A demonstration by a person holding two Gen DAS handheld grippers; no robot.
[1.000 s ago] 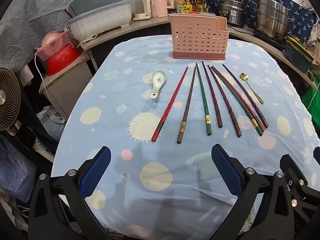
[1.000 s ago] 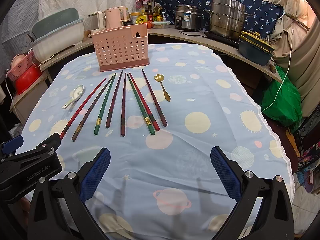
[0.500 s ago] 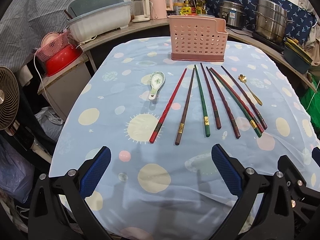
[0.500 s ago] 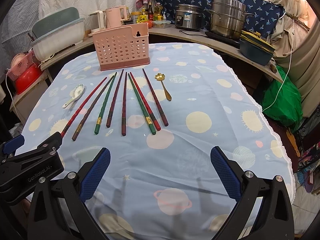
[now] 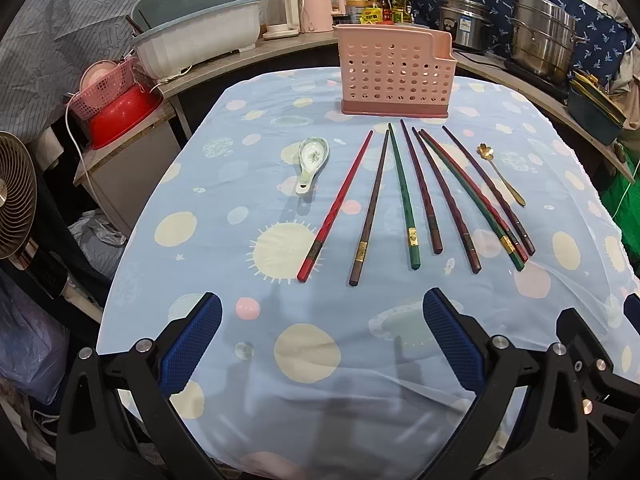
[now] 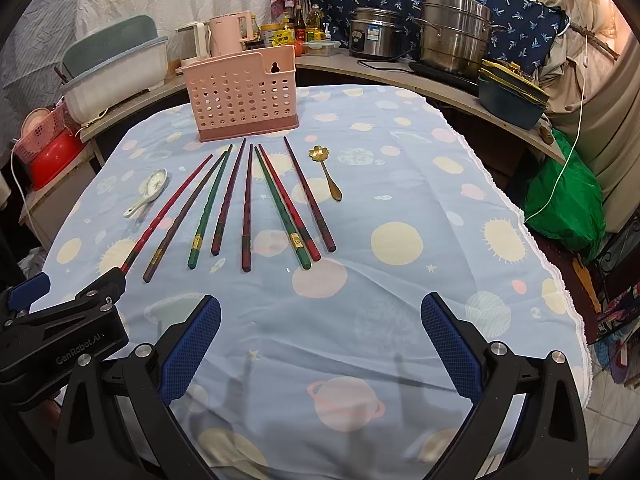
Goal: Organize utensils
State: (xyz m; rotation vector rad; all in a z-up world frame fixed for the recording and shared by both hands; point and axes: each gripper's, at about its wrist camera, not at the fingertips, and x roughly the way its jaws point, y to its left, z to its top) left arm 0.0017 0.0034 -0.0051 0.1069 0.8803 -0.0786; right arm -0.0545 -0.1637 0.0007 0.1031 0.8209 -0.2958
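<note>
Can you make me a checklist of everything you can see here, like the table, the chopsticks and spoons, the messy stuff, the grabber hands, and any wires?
Surface: table under a blue planet-print tablecloth, a bit wrinkled near the grippers.
Job's things: eight chopsticks fanned side by side; white ceramic spoon at their left; gold spoon at their right; pink holder upright behind them, nothing seen sticking out of it.
Clutter: nothing seen on the cloth.
Grippers: left gripper and right gripper both open, holding nothing, short of the utensils.
Cables: white cord over the green bag.
Surroundings: steel pots, kettle, red basin, fan.
</note>
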